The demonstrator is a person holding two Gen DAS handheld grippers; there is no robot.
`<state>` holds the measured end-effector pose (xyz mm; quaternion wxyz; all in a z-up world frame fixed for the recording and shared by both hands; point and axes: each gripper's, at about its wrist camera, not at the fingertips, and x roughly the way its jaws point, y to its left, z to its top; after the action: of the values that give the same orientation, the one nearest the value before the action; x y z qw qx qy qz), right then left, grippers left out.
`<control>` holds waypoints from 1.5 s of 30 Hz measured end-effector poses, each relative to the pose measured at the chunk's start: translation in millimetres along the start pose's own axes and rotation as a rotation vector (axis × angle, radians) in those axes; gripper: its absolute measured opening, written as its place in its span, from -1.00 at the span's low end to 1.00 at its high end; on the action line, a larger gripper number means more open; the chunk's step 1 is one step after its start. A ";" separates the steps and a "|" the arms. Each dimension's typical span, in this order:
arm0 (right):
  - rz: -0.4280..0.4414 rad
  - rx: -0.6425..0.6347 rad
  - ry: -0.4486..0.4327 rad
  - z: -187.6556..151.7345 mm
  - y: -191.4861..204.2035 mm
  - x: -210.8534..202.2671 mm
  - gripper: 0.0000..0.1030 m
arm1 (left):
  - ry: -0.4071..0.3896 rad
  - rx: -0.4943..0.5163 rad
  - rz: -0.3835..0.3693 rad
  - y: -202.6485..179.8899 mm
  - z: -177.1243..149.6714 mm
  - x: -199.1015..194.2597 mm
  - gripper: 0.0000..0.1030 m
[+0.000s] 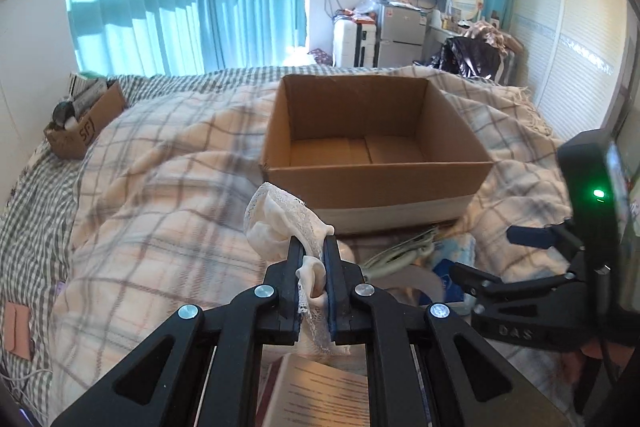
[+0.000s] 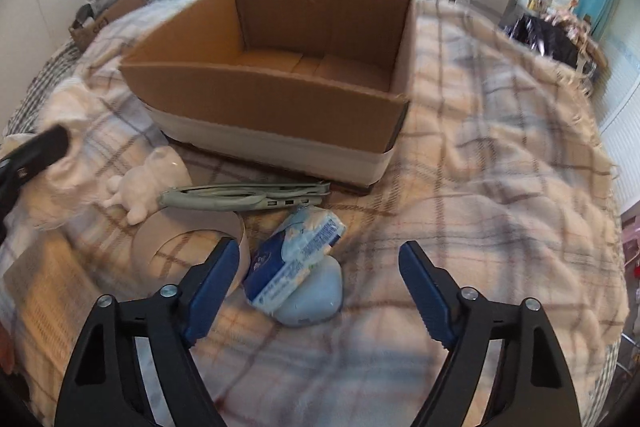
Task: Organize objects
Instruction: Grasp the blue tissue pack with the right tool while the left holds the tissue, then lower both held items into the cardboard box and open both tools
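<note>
Left wrist view, your left gripper (image 1: 311,247) clamped on a cream lace sock (image 1: 280,217), raised just before the cardboard box (image 1: 376,183), right wrist view, your right gripper (image 2: 316,253) spread wide (nothing held), above a blue packet (image 2: 296,259) on the plaid blanket (image 2: 500,187).

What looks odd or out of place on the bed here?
Nothing damaged or spilled. Loose items, a white figurine, tape roll and blue packet, lie scattered before the empty cardboard box; the figurine lies tipped on its side.
</note>
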<state>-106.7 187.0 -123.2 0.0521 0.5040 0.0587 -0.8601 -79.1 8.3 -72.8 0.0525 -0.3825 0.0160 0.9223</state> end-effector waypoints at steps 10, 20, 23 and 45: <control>0.016 -0.054 -0.036 1.4 12.0 3.1 -0.54 | 0.047 -0.061 -0.031 16.0 -10.9 13.8 -0.82; -0.046 -0.067 -0.223 5.2 8.6 -70.8 -0.61 | -0.005 -0.041 -0.025 16.3 -5.3 -20.3 -0.82; -0.063 -0.087 -0.291 11.8 8.7 -102.3 -0.61 | -0.031 -0.041 -0.039 19.0 7.7 -33.7 -0.82; -0.063 -0.134 -0.444 156.4 -10.5 -109.9 -0.61 | -0.092 0.076 -0.123 -8.3 152.8 46.6 -0.82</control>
<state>-189.5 176.8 49.2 0.0700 0.2957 0.1185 -0.9453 -218.4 31.2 2.4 0.1242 -0.3379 0.0249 0.9326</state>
